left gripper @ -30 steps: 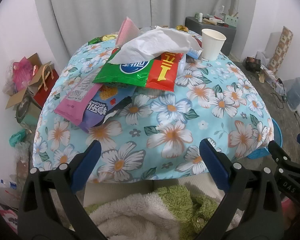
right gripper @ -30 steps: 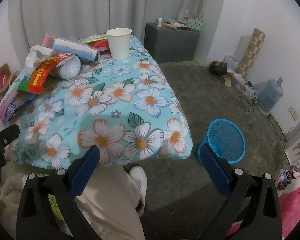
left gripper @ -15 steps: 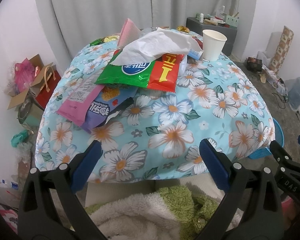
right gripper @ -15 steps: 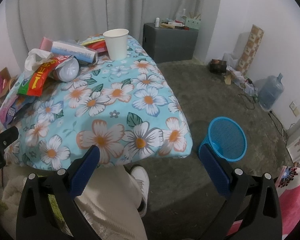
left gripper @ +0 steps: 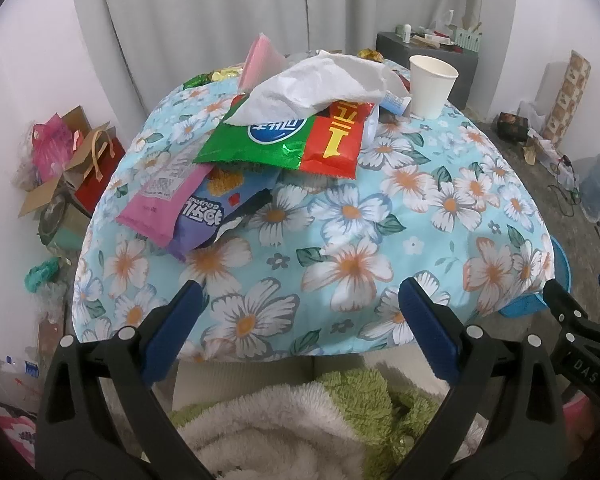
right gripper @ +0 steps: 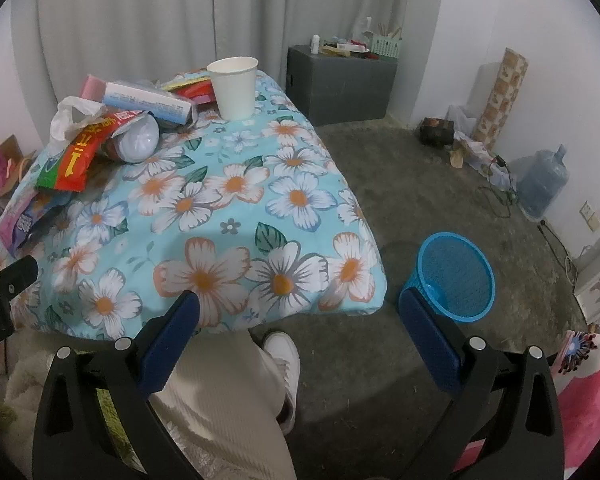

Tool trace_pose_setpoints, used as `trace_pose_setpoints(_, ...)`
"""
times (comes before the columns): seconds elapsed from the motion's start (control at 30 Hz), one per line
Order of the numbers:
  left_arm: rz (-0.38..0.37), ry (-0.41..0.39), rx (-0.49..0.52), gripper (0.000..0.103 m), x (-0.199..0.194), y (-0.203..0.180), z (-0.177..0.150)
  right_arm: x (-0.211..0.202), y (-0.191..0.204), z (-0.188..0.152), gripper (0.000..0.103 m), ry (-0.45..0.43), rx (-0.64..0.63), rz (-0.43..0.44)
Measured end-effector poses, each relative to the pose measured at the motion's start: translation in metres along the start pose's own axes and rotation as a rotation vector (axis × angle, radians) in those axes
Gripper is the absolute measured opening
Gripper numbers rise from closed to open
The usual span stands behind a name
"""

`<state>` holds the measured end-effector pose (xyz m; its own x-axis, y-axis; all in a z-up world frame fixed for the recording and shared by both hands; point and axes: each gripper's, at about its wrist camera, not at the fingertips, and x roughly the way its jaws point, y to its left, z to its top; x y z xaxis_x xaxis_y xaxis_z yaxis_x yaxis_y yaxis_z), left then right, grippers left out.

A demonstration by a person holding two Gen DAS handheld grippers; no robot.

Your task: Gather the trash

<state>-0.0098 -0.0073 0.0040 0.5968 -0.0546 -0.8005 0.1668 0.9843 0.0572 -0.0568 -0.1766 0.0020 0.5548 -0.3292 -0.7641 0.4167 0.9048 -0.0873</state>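
Blue basket point(right gripper: 454, 276) beside table point(right gripper: 236, 216).

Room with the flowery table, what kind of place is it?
Probably a room in someone's home, rather cluttered: a table under a flowery cloth piled with snack wrappers, a blue wastebasket on the bare floor, and a water jug by the wall.
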Motion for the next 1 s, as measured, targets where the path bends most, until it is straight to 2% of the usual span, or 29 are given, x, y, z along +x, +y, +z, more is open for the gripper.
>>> trace_pose_setpoints(0.6,0.002,0.005,0.004,0.094,0.002,0.000,-0.003,0.001,0.001,-0.001,0.098,-0.006,0.005,0.006)
trace_pose_setpoints(0.8,0.018,0.012,0.005,0.094,0.007,0.000,-0.005,0.008,0.002,0.004,0.098,-0.005,0.017,0.041)
trace_pose_setpoints(1.0,0.040,0.041,-0.037,0.094,0.014,0.008,0.000,0.010,0.010,0.020,0.098,-0.046,0.004,0.078)
